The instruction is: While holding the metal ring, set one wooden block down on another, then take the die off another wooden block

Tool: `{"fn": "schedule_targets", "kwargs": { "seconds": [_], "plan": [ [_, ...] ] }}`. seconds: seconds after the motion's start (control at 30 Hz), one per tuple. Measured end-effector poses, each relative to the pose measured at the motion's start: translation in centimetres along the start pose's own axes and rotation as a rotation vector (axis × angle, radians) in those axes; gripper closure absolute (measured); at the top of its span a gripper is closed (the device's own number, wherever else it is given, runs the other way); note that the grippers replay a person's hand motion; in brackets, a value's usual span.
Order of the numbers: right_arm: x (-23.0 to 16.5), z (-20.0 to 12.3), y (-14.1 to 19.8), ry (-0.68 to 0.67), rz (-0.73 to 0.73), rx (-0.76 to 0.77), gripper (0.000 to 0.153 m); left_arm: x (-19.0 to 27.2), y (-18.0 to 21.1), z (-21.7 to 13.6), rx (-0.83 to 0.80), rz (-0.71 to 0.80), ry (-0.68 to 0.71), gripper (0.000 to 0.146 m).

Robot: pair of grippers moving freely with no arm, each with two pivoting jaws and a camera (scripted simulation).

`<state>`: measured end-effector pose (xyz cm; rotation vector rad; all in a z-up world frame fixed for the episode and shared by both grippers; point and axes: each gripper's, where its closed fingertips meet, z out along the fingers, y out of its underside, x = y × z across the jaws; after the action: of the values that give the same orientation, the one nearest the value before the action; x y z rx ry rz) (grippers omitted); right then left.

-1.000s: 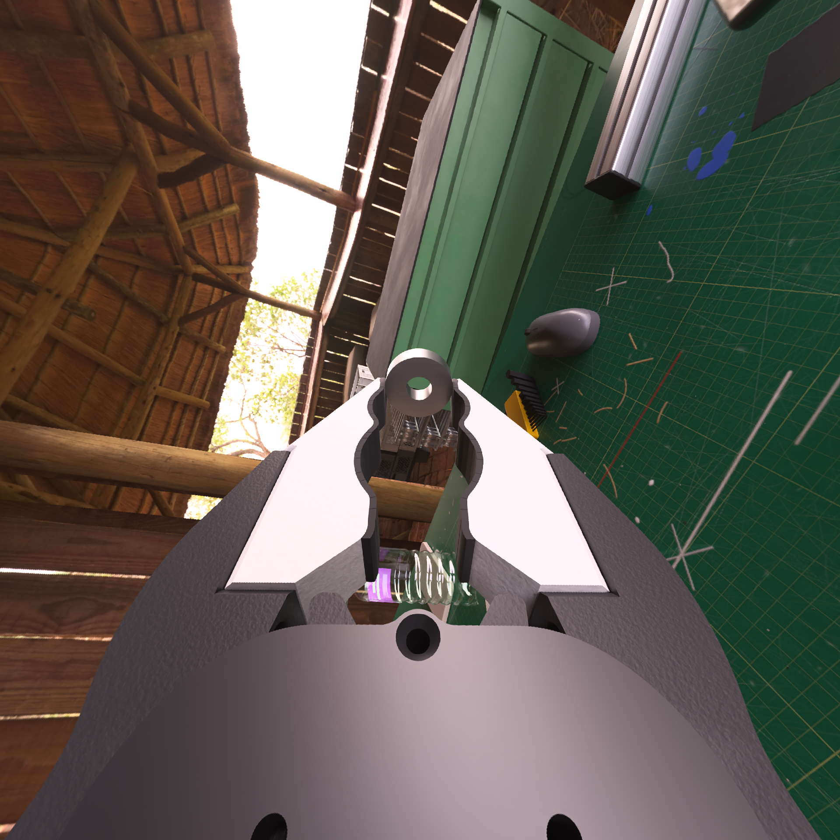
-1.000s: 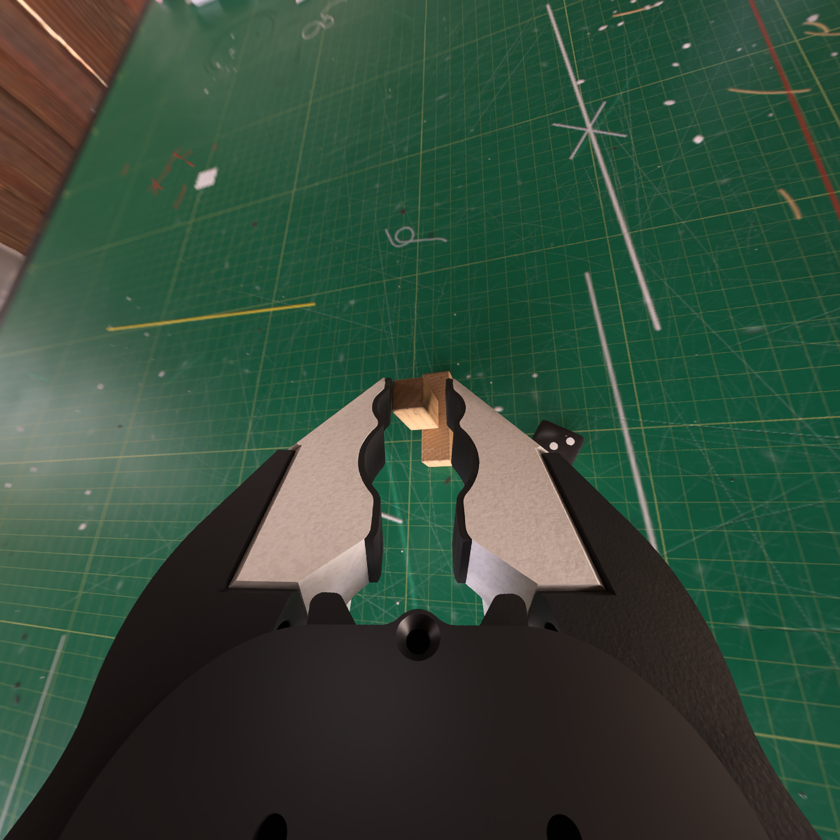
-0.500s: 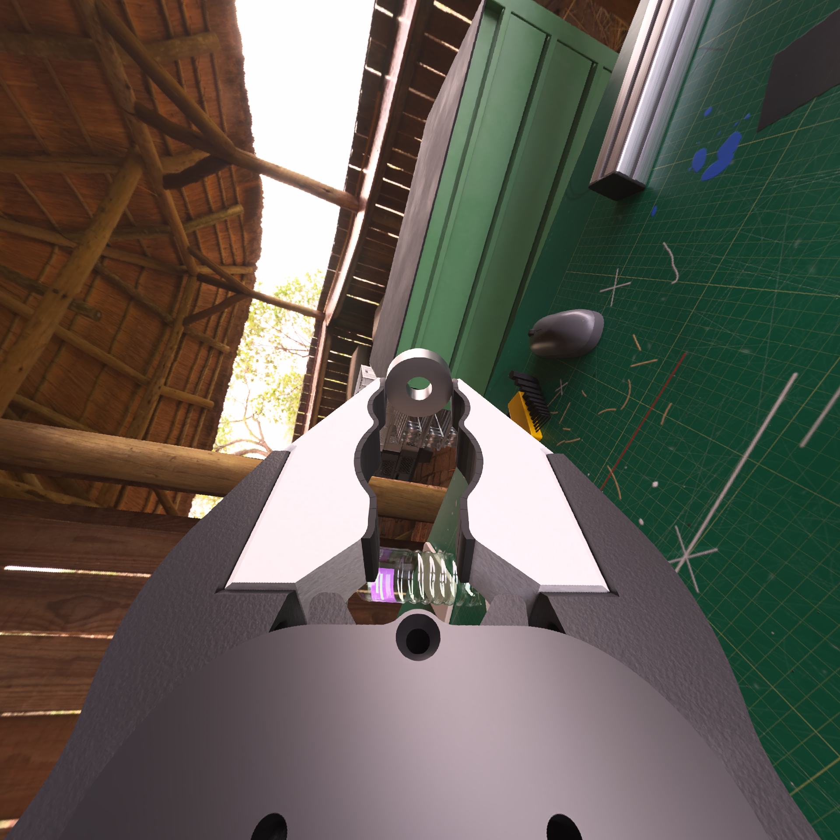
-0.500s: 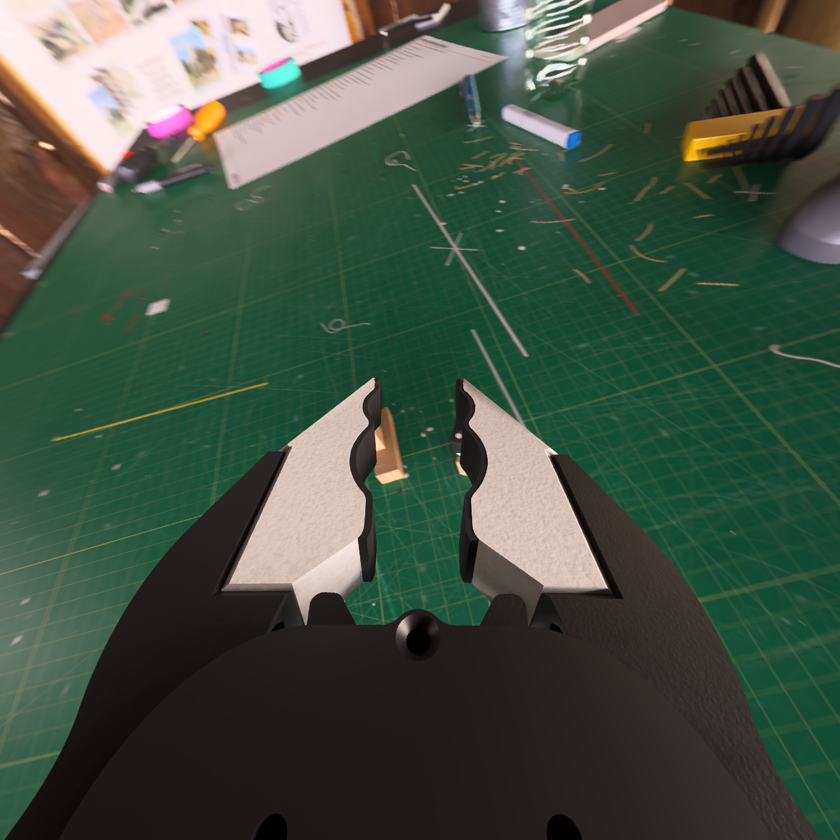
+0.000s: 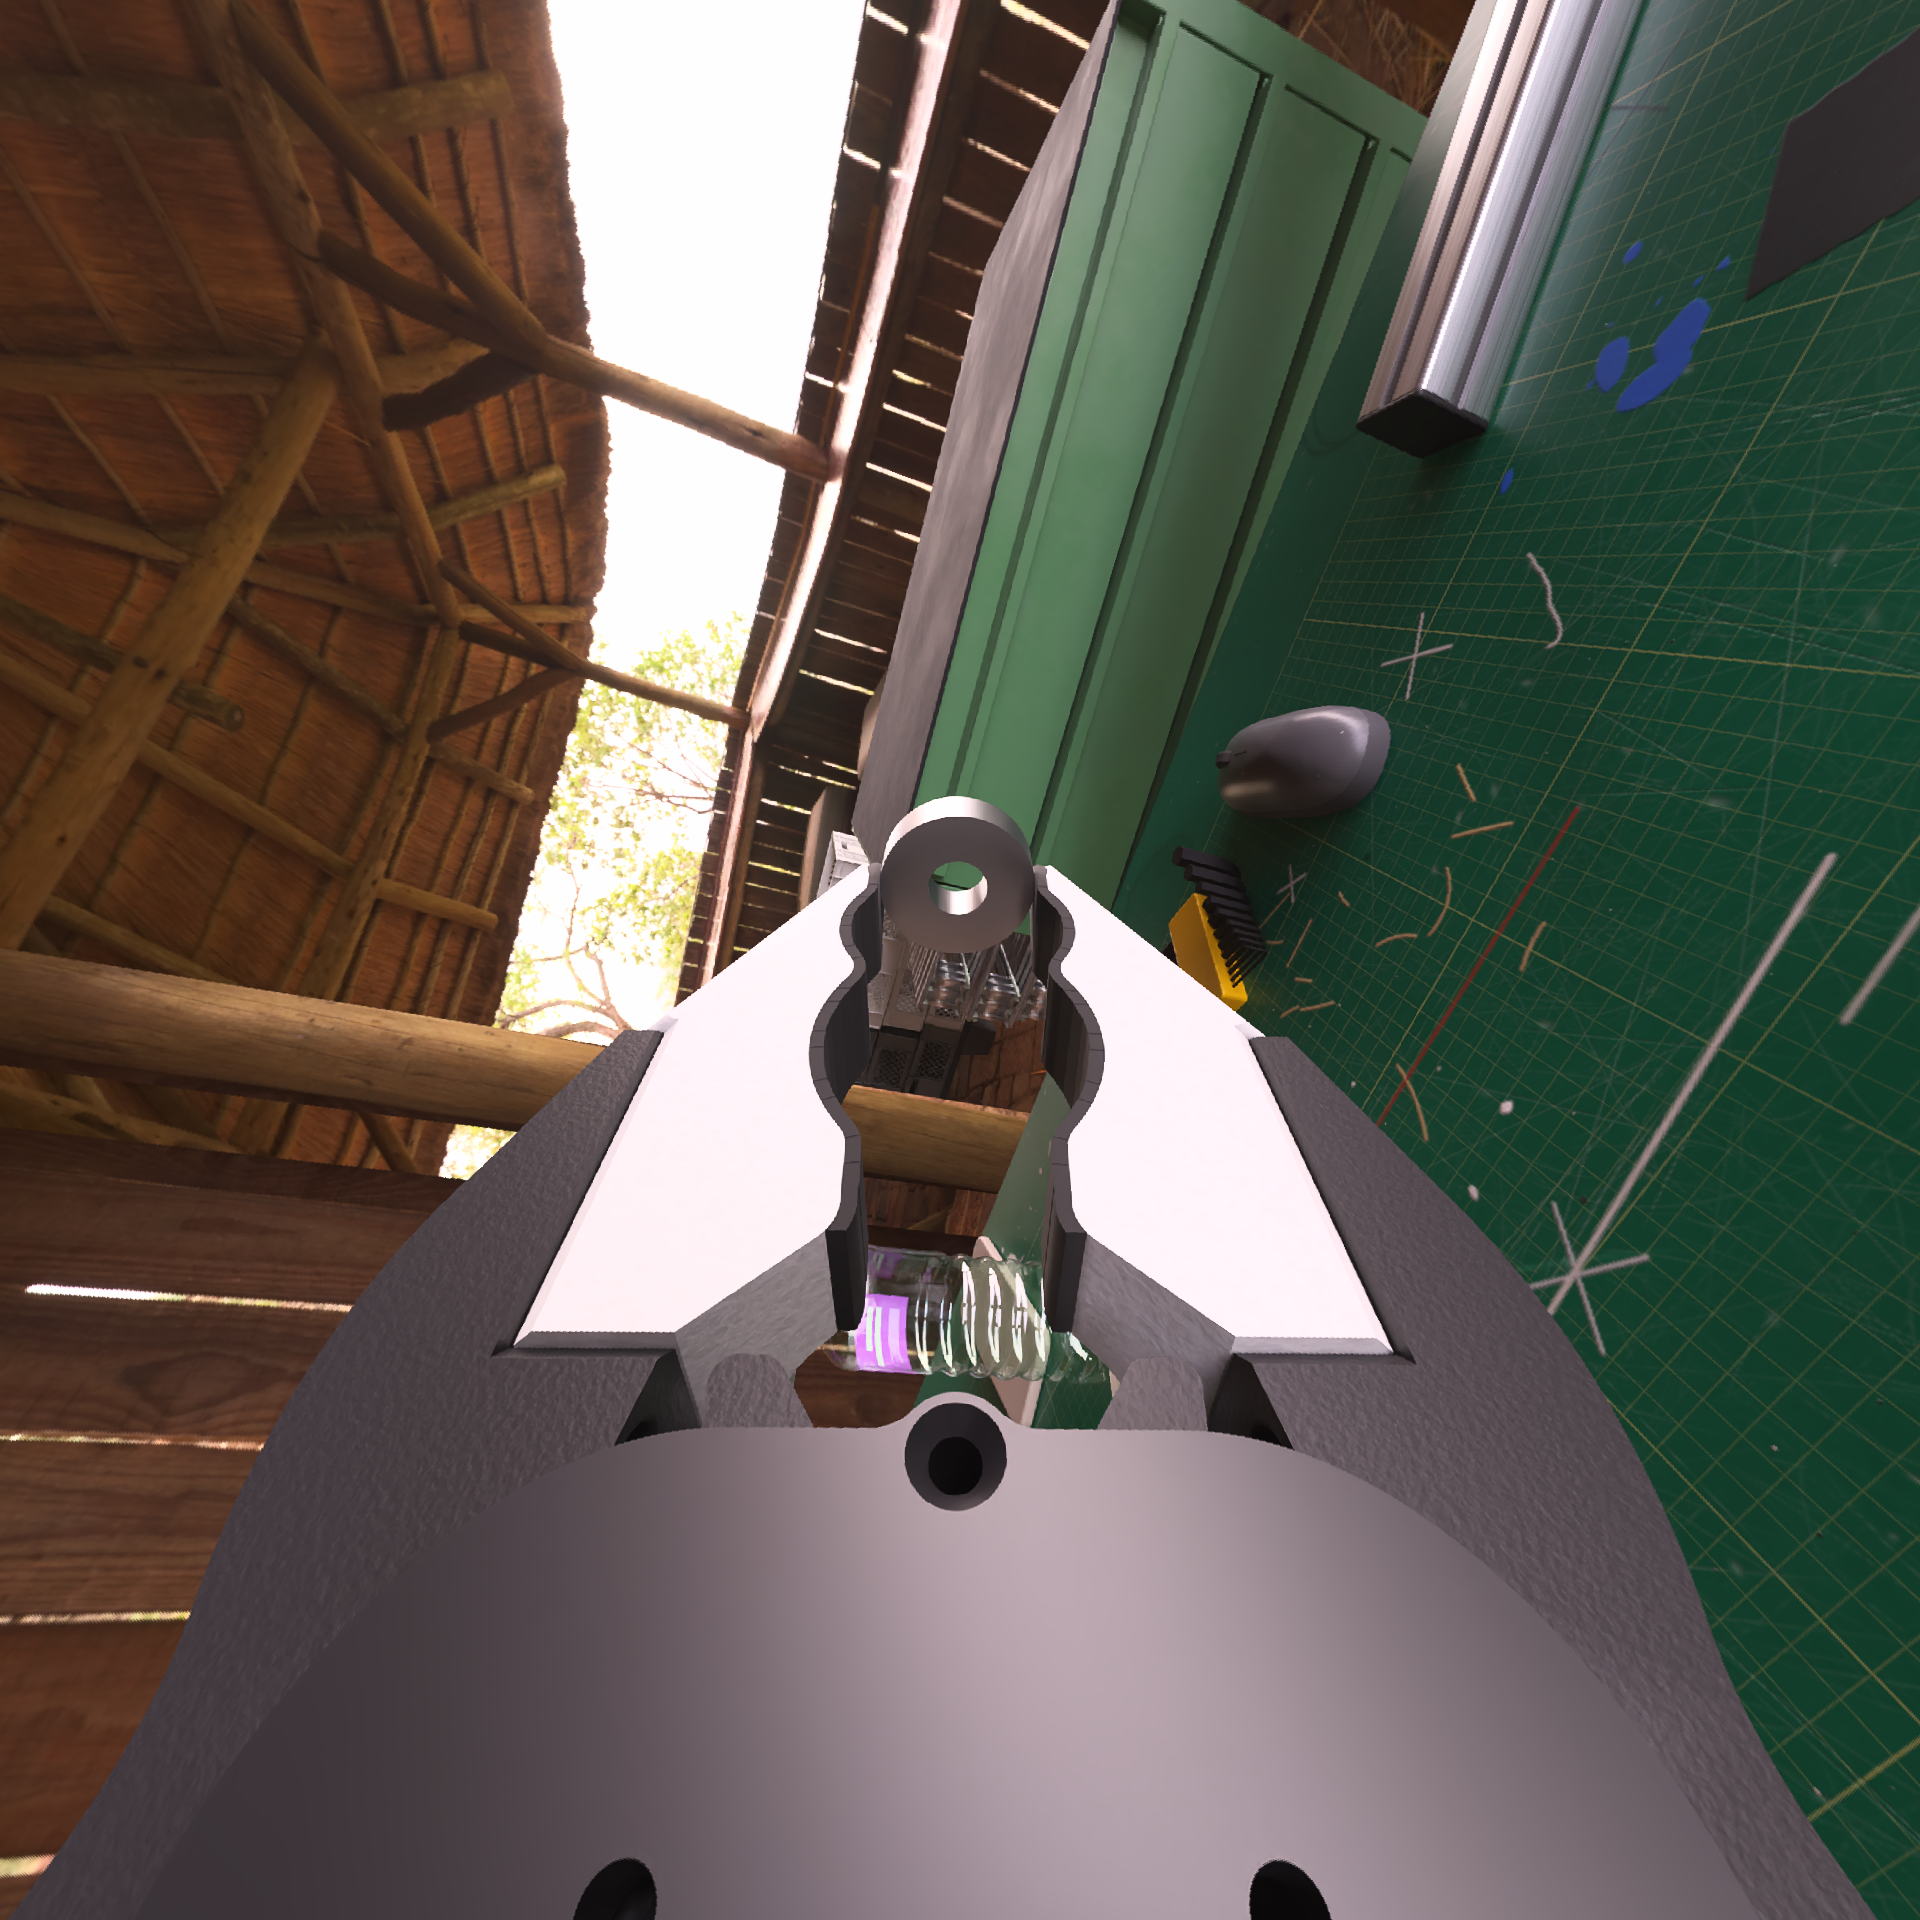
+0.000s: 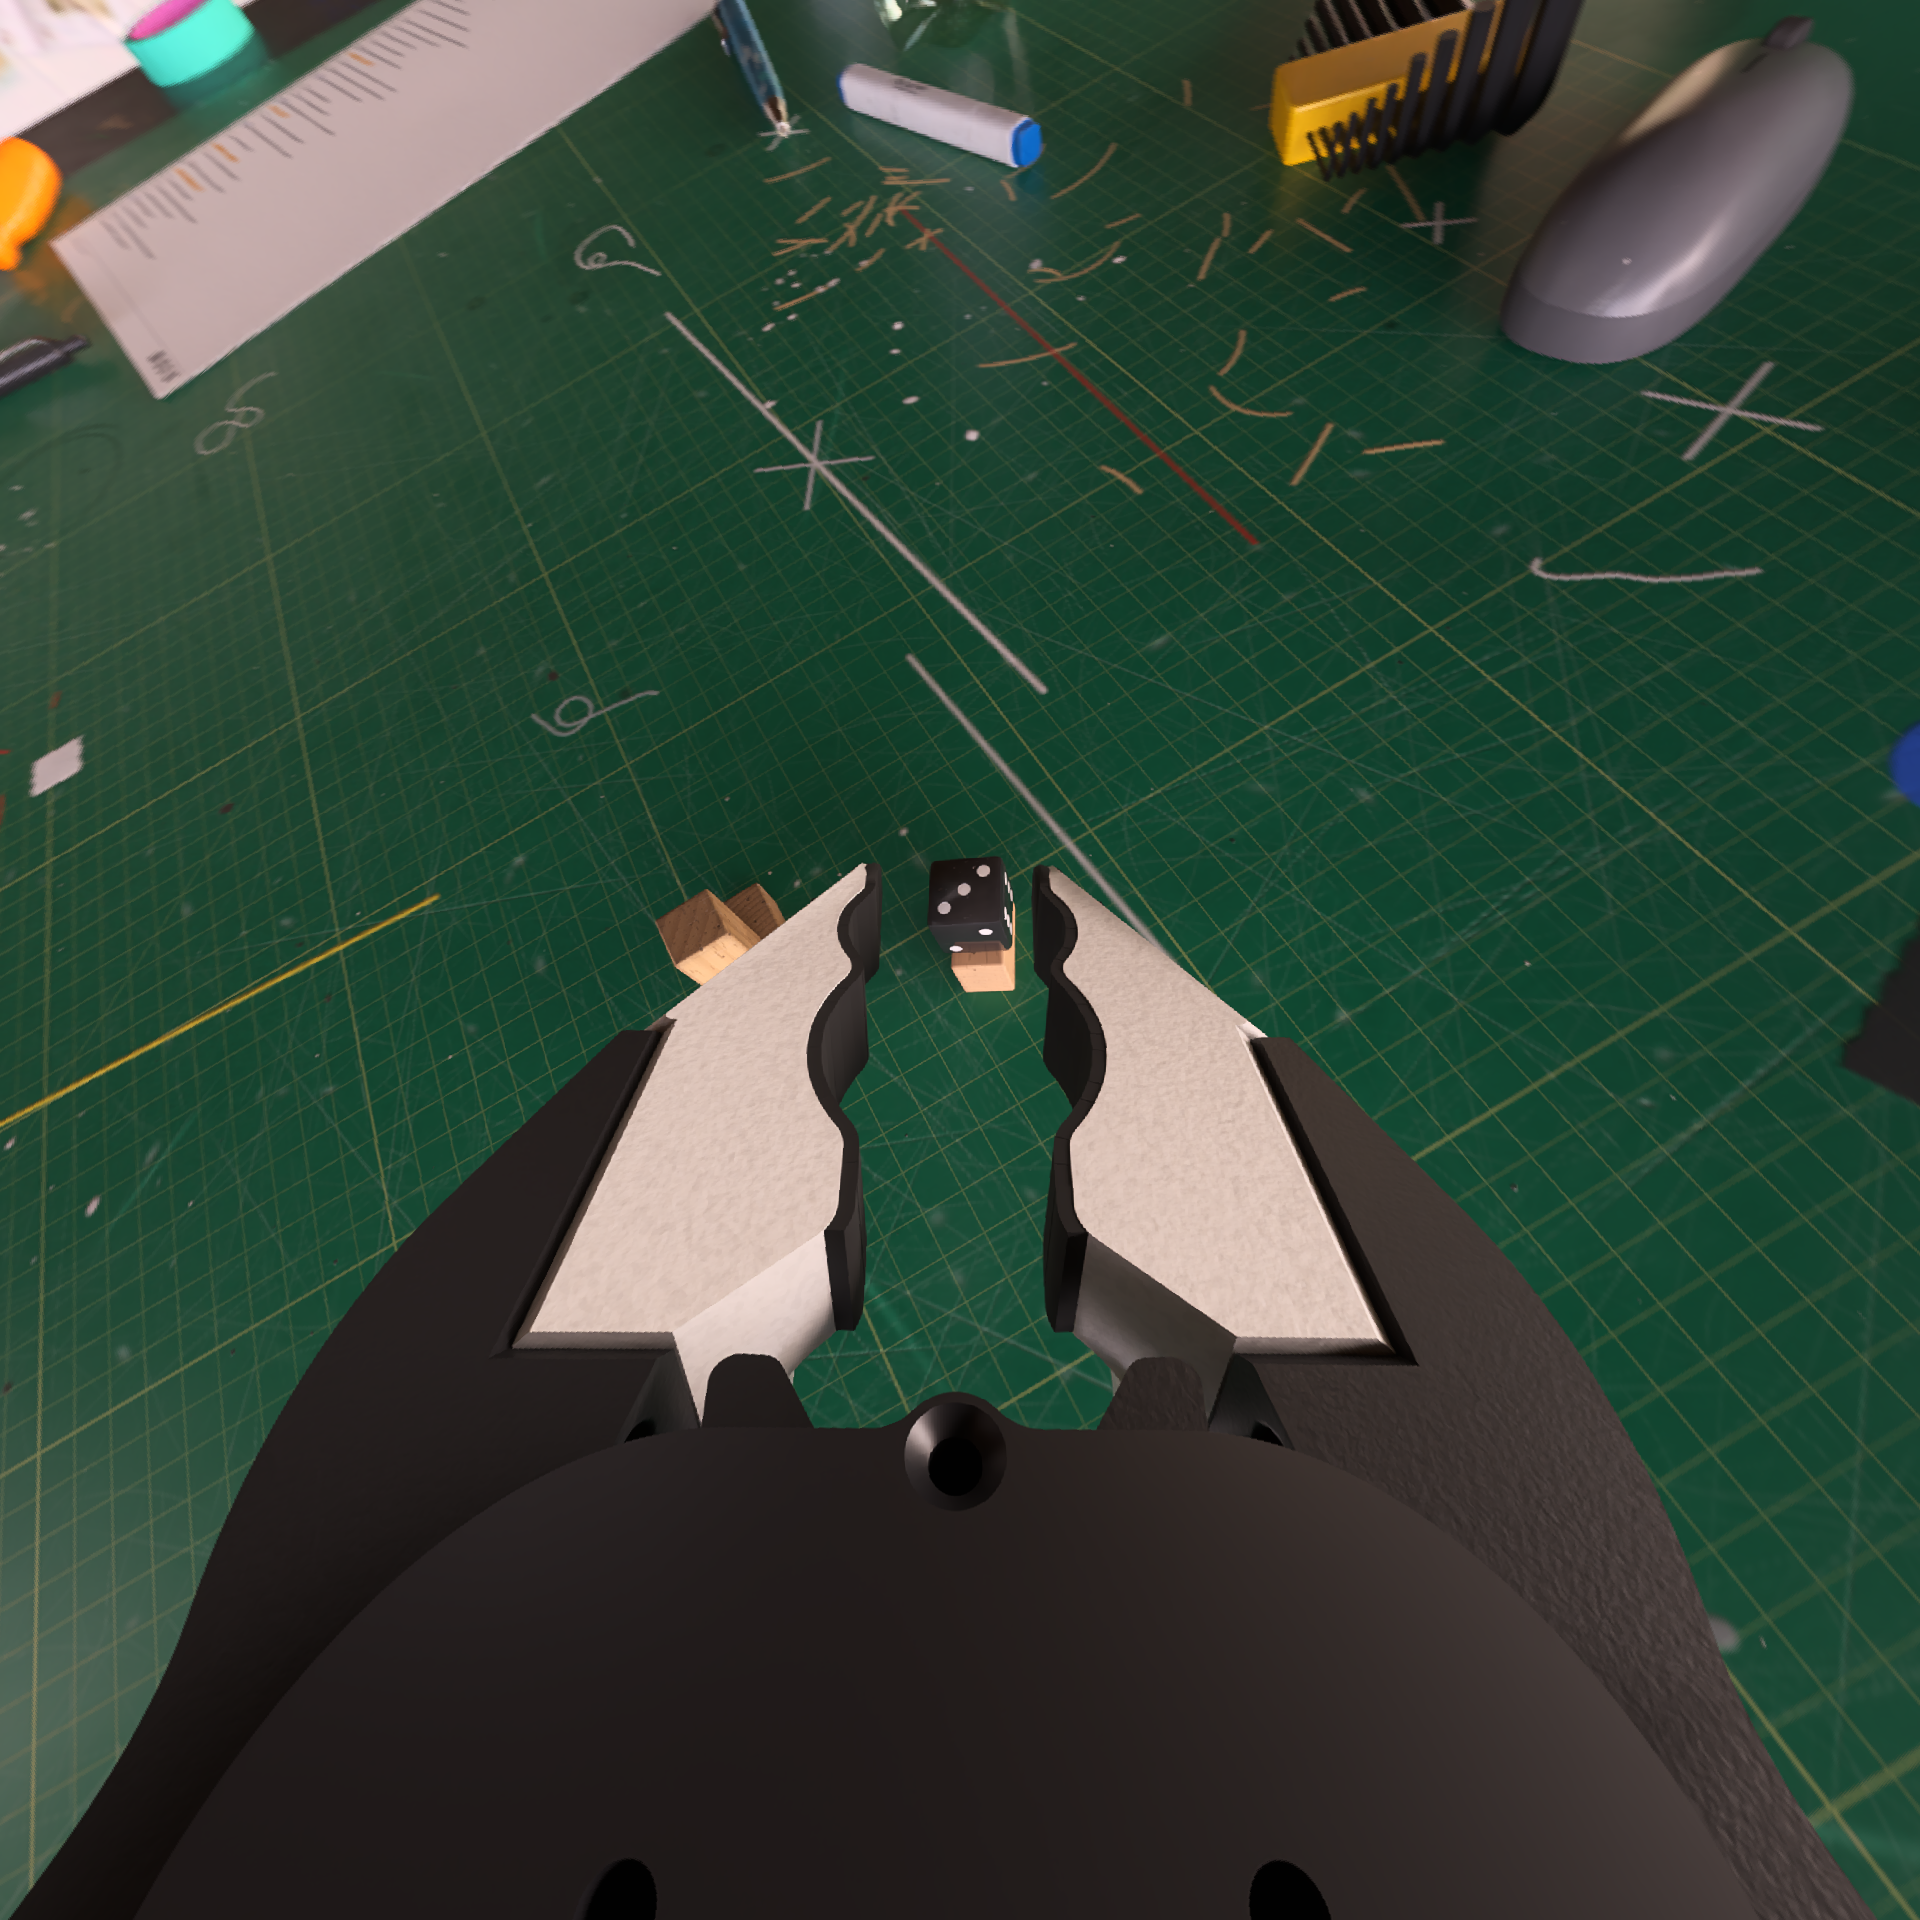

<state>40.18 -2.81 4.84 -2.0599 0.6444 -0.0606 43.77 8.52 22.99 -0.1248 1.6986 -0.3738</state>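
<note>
My left gripper is shut on the grey metal ring at its fingertips, held up in the air and tilted, away from the mat. My right gripper is open and empty above the green mat. A black die with white dots sits on a small wooden block, seen in line between the right fingertips and below them. Two stacked wooden blocks show just left of the right gripper's left finger, partly hidden by it.
A grey mouse, a yellow and black comb-like holder, a white marker, a pen and a paper sheet lie farther off on the green cutting mat. A green cabinet and a metal rail stand at the mat's edge.
My right gripper let go of the wooden block, leaving it on the other one, opened, and swung right until the die lies between its fingertips. The left gripper has hardly moved.
</note>
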Motion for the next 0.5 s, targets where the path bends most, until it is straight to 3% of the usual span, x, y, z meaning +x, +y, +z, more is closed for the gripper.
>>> {"fn": "schedule_targets", "kwargs": {
  "seconds": [0.2,0.5],
  "plan": [
    [0.6,0.6,1.2,0.102,-0.04,-0.104,0.128,0.0,-0.2,-0.1,0.002,0.004,-0.004,0.118],
    [0.3,1.8,1.8,0.014,0.009,-0.132,0.131,0.1,-0.7,-0.1,0.011,0.012,-0.004,0.118]
  ]
}}
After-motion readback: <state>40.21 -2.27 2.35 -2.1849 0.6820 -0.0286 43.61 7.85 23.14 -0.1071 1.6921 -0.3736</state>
